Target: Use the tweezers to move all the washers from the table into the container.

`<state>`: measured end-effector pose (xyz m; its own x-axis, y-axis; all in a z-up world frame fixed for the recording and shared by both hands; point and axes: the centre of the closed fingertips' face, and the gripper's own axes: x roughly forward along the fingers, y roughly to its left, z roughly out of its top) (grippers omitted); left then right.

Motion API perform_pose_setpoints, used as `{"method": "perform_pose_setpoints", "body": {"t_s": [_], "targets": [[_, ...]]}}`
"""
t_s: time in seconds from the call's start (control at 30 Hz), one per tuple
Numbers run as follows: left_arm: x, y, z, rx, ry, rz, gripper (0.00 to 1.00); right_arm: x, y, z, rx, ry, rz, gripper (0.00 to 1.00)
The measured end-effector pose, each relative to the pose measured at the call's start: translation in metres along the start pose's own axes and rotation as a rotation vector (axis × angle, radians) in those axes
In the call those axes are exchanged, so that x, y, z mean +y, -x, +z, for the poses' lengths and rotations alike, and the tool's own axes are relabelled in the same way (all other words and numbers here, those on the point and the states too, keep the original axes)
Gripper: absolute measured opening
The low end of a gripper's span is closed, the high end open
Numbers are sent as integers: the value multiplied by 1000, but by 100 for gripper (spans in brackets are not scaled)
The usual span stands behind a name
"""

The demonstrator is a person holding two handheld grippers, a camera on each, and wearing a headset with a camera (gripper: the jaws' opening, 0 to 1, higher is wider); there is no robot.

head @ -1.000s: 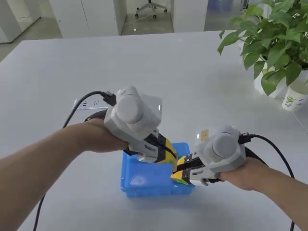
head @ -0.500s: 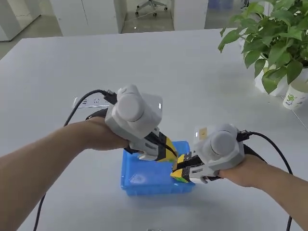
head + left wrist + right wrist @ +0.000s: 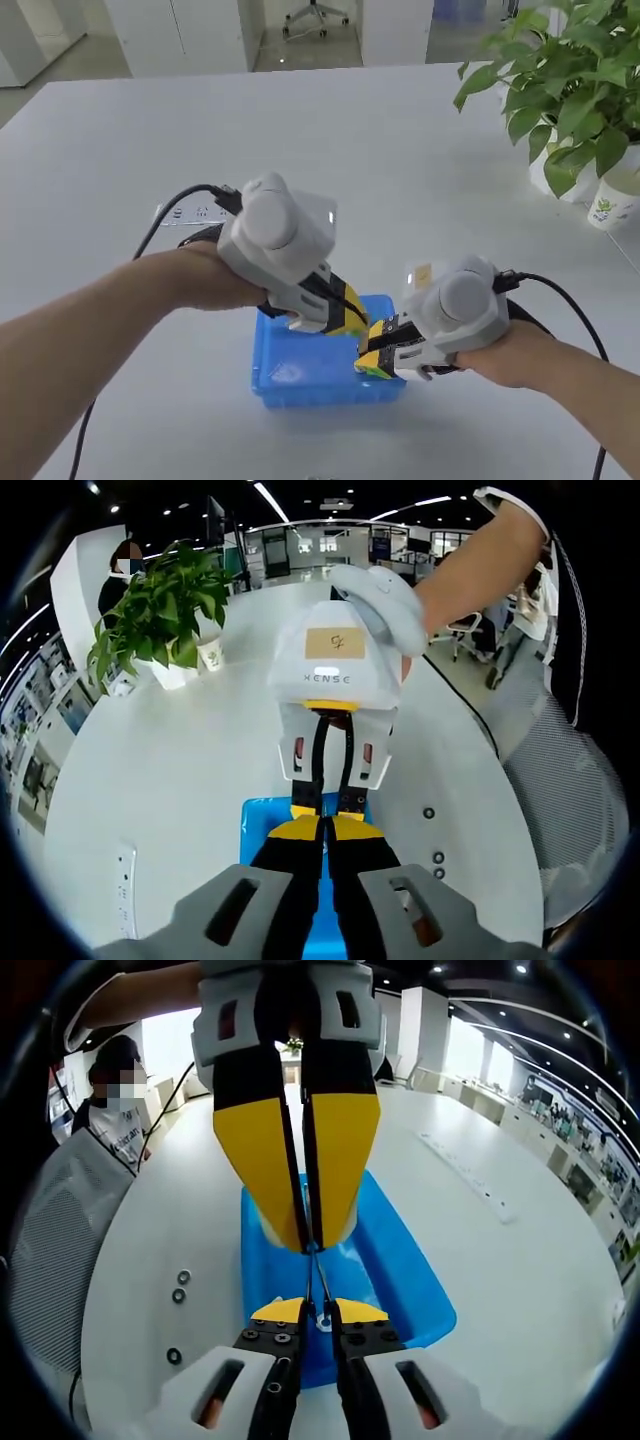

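One white tabletop [image 3: 510, 1260] carries the blue container [image 3: 400, 1290] at frame centre; over it, left hand-held gripper [image 3: 310, 1243] and right hand-held gripper [image 3: 318, 1312] meet tip to tip, both narrowed onto the tweezers [image 3: 312, 1280], probably steadying a drop. Three washers [image 3: 183, 1277] wait lower left.

Bright, even overhead light; fisheye edges bend, perhaps slightly soft.

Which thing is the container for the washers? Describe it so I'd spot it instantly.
Look at the wide white table. On its near side, directly beneath where the left gripper and right gripper meet, sits the container. It is a shallow rectangular tray, the only bright blue thing there.
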<state>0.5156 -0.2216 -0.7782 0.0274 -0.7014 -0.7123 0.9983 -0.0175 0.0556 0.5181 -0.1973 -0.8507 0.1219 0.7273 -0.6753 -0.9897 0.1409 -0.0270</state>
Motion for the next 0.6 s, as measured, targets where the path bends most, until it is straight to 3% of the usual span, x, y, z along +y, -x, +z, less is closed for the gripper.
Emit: {"method": "perform_pose_setpoints", "body": {"t_s": [0.6], "targets": [[-8,27,21,0,8,11,4,8,20,27,-37,26,-28,12]]}}
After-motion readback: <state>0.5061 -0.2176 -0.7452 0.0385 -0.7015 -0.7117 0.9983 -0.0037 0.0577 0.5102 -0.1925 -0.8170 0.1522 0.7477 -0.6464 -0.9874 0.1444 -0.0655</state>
